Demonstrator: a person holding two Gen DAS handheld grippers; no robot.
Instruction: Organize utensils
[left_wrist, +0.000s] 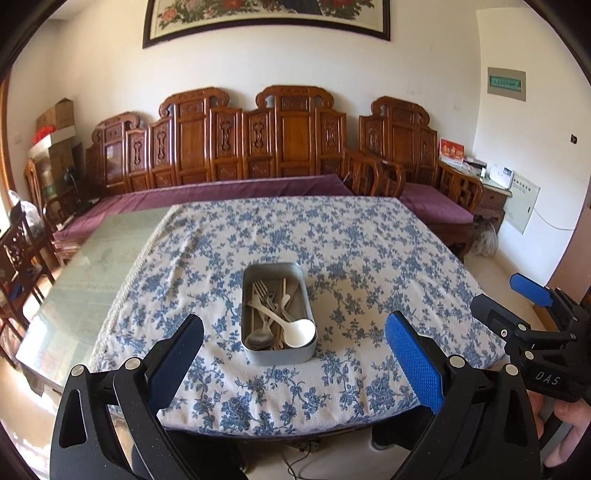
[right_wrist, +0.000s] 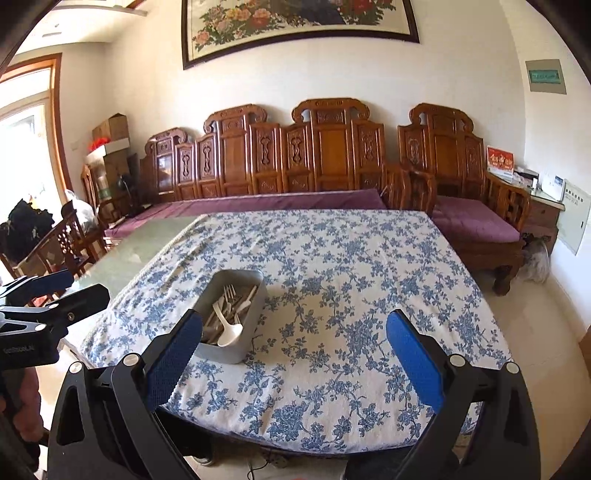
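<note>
A grey metal tin (left_wrist: 258, 356) stands on the blue-flowered tablecloth (left_wrist: 351, 258) near the front edge. It holds several utensils: a white plastic spoon (left_wrist: 299, 332), a metal spoon (left_wrist: 257, 338), forks (left_wrist: 263, 290) and chopsticks. The tin also shows in the right wrist view (right_wrist: 255, 314). My left gripper (left_wrist: 294, 354) is open and empty, held just in front of the tin. My right gripper (right_wrist: 294, 354) is open and empty, to the right of the tin; it also shows in the left wrist view (left_wrist: 506, 299).
The cloth covers the right part of a glass-topped table (left_wrist: 92, 266). A carved wooden sofa with purple cushions (left_wrist: 240, 192) runs behind it. Wooden chairs (left_wrist: 22, 254) stand at the left. A floor cable (left_wrist: 299, 458) lies under the front edge.
</note>
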